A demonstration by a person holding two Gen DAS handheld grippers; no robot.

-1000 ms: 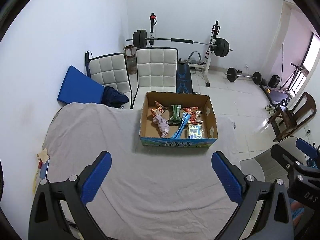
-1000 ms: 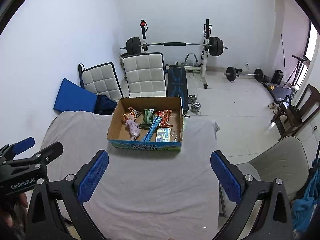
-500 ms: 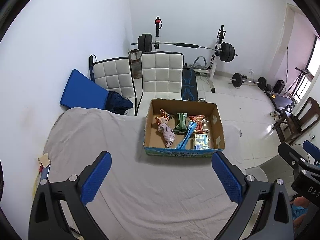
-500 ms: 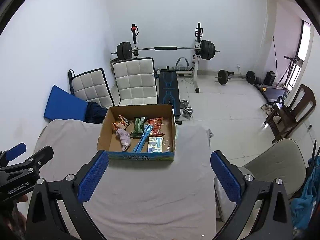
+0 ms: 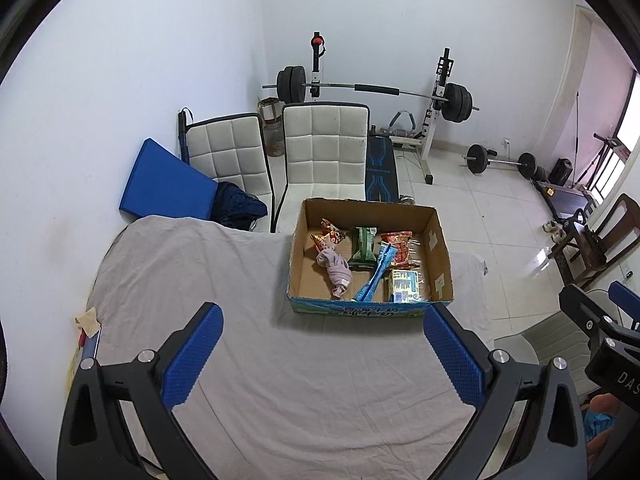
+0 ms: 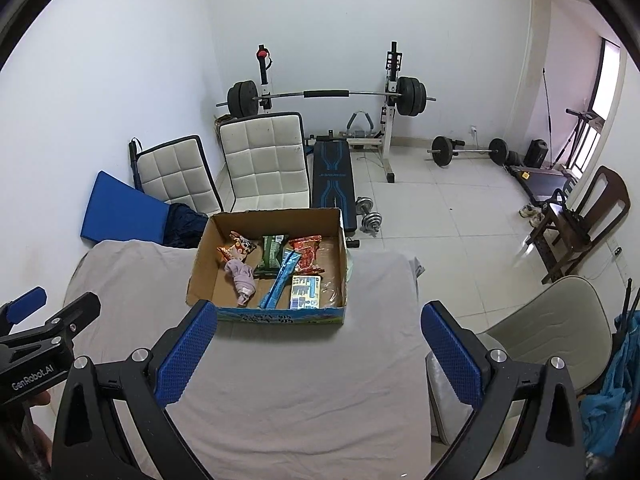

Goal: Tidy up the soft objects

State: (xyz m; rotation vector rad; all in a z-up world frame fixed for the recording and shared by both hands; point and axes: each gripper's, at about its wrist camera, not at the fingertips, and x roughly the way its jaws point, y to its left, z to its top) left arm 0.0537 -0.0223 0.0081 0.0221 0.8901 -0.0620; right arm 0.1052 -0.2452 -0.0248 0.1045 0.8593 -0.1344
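Note:
An open cardboard box (image 5: 442, 258) stands on the grey-clothed table (image 5: 200, 272). It holds several soft packets: a pink cloth bundle (image 5: 336, 270), a green packet (image 5: 362, 248), a red packet (image 5: 400, 246), a long blue packet (image 5: 374, 280) and a blue-white pack (image 5: 404, 286). The box also shows in the right wrist view (image 6: 204, 252). My left gripper (image 5: 322, 350) is open and empty, high above the table, well short of the box. My right gripper (image 6: 318, 350) is open and empty, likewise back from the box.
Two white padded chairs (image 5: 324, 152) and a blue mat (image 5: 164, 184) stand behind the table. A barbell rack (image 5: 376, 92) and weights fill the back of the room. A beige chair (image 6: 560, 320) stands right of the table, wooden chairs (image 6: 580, 220) farther right.
Both grippers have pulled back and risen, so the box and table look smaller and farther. Both stay open and empty. The box's contents have not moved.

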